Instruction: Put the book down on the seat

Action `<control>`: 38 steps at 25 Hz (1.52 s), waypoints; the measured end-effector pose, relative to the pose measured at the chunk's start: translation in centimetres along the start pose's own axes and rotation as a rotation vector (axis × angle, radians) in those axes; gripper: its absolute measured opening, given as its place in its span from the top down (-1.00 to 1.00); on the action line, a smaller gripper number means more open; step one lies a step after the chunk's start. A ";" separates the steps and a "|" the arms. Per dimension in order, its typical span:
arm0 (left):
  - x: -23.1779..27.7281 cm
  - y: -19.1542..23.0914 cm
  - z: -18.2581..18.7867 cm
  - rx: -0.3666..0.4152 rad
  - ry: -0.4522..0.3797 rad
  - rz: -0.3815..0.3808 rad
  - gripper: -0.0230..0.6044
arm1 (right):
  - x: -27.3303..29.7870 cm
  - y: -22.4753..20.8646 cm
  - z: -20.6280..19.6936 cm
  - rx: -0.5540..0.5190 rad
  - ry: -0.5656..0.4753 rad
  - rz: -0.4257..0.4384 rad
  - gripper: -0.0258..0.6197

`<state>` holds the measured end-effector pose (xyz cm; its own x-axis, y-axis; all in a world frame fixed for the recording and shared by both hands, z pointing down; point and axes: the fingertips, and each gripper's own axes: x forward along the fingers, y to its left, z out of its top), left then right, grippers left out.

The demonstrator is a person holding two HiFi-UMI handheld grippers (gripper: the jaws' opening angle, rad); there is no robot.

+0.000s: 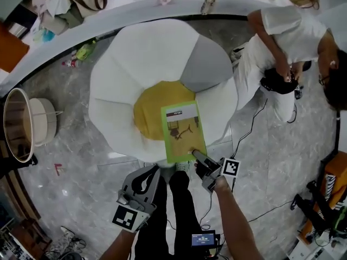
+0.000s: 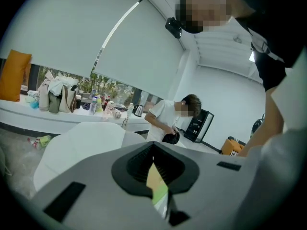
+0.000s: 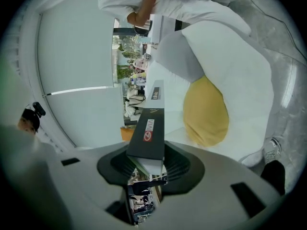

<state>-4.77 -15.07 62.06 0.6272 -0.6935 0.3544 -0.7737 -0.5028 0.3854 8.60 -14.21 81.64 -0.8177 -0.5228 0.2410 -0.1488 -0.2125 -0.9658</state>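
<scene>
The floor (image 1: 81, 161) is glossy grey marble. On it stands the seat (image 1: 141, 58), a fat padded flower with smooth white petals, one grey petal (image 1: 206, 64) and a round mustard-yellow cushion (image 1: 149, 110) at its centre. The book (image 1: 183, 129) is a thin, flat, glossy rectangle with a light green cover. It lies level over the right side of the yellow cushion and the front white petal, though I can't tell whether it actually bears on them. Farther right, a person (image 1: 282, 42) in white clothes bends over.

The left gripper (image 1: 150, 171), grey plastic, sits low before the seat and points at it, jaws pinched together on nothing. The right gripper (image 1: 195, 155) reaches in on an outstretched forearm, jaws clamped on the book's near edge.
</scene>
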 end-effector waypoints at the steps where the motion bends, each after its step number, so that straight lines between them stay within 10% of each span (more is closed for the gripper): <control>1: 0.2 -0.2 -0.2 0.002 0.003 -0.003 0.89 | 0.1 -0.6 0.2 -0.001 0.004 -0.005 0.44; 38: 8.1 1.8 -8.2 0.042 0.059 0.034 0.89 | 4.7 -18.6 9.7 0.009 -0.035 -0.240 0.43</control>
<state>-0.41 -17.33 72.64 0.6039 -0.6795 0.4166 -0.7968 -0.5018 0.3366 12.90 -20.72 101.71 -0.7399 -0.4845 0.4666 -0.3311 -0.3416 -0.8796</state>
